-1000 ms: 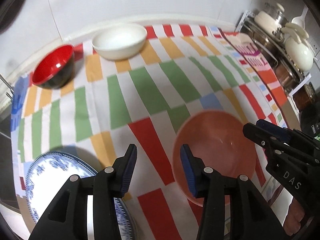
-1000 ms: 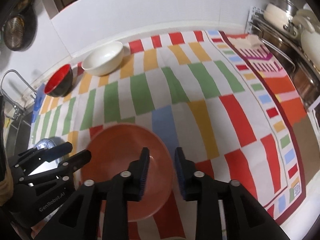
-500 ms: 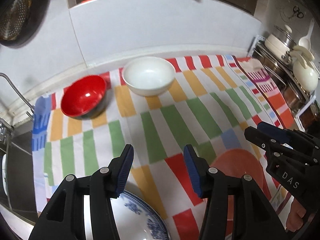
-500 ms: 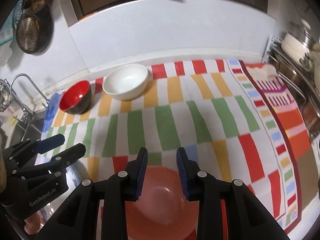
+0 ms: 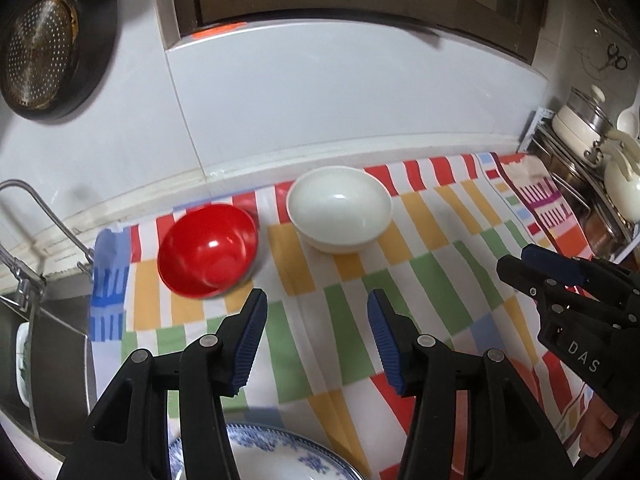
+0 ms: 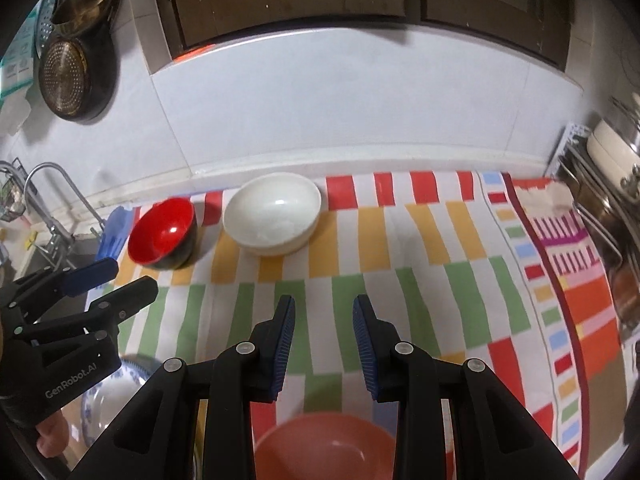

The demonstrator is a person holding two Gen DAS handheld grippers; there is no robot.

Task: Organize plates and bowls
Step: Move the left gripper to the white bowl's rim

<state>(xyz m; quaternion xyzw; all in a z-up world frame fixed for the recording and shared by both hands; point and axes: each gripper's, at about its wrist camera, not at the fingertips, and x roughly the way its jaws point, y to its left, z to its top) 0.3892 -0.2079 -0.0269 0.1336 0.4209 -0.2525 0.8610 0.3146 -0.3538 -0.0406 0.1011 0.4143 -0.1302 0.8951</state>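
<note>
Left wrist view: the left gripper (image 5: 316, 316) hangs with jaws apart and empty over the striped cloth (image 5: 432, 280), as does the right gripper (image 6: 323, 322). Beyond sit a red bowl (image 5: 208, 250) and white bowl (image 5: 340, 208) side by side near the wall; a blue-patterned plate (image 5: 280, 456) and orange bowl (image 6: 324, 444) lie nearest.

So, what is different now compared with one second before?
Both tongs, left and right, drew back and up from the orange bowl, still empty. The red bowl, white bowl and blue plate stayed put.
</note>
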